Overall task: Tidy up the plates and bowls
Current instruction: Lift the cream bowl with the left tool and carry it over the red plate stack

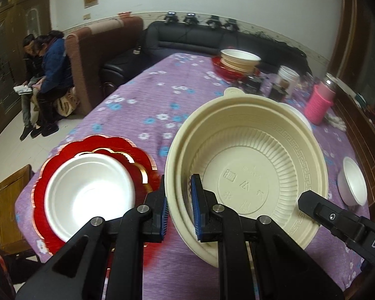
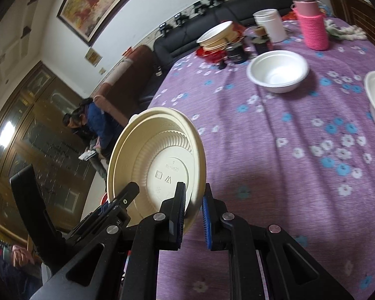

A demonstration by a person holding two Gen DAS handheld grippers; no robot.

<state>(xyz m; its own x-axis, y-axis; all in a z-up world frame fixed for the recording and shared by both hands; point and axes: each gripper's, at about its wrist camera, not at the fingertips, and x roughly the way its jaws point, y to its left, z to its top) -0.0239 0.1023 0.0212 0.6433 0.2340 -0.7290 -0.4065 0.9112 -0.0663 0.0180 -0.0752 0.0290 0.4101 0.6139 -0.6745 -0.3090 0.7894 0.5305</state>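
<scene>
- The cream bowl (image 1: 247, 175) is gripped at two places on its rim, and is kept tilted and clear of the worktop (image 1: 147, 105); a second rim line inside suggests two nested bowls, though that cannot be told for certain.
- The left hand-held gripper (image 1: 178, 207) is clenched on the near rim, one pad outside the wall and one inside.
- The right hand-held gripper (image 2: 193, 220) is likewise clenched on the rim, at the bowl's other side, so the load is shared and twisting is likely prevented.
- Just left of the left hand-held gripper, a white bowl (image 1: 90, 195) is seated on a red scalloped plate (image 1: 62, 165), apparently a sorted stack.
- Ahead of the right hand-held gripper, a second white bowl (image 2: 277, 71) lies loose on the purple cloth, seemingly not yet sorted.
- Far ahead, another bowl stack (image 1: 238, 61) sits on a red plate.
</scene>
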